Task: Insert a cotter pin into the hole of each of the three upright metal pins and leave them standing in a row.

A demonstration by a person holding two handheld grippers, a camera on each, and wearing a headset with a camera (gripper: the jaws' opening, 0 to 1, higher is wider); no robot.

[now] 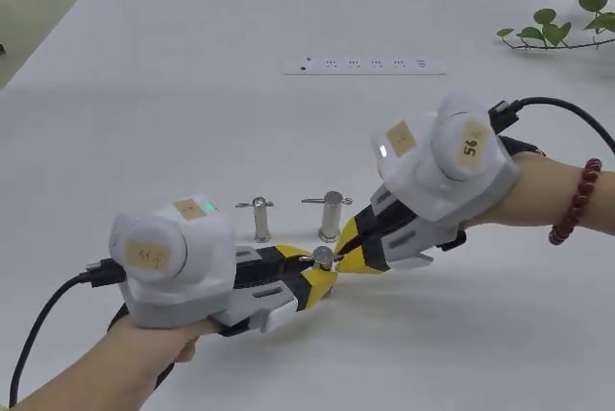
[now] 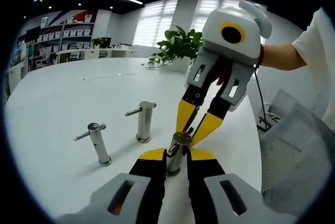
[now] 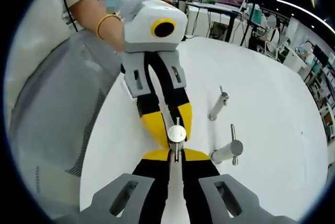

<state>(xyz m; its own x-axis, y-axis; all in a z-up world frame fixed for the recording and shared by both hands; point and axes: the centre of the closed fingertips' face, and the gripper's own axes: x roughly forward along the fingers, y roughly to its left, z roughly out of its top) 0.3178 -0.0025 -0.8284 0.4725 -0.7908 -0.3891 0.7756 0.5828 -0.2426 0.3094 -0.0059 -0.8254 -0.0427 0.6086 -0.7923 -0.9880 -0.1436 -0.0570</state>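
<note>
Closest to the person, on the white table [image 1: 173, 94], the left gripper [image 2: 177, 157] has its jaws clamped around the shaft of an upright metal pin [image 2: 179, 141]. Facing it, the right gripper [image 3: 176, 156] pinches a thin cotter pin [image 3: 176, 147] between closed jaws, its tip at that pin's head. Just beyond stand a second pin [image 1: 261, 221] and a third pin [image 1: 332, 217], each crossed by its own cotter. Farther off lie a power strip [image 1: 365, 65] and a plant [image 1: 577, 17].

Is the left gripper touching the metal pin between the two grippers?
Touching. In the left gripper view, the left gripper has its jaws closed against both sides of the metal pin, no gap visible.
</note>
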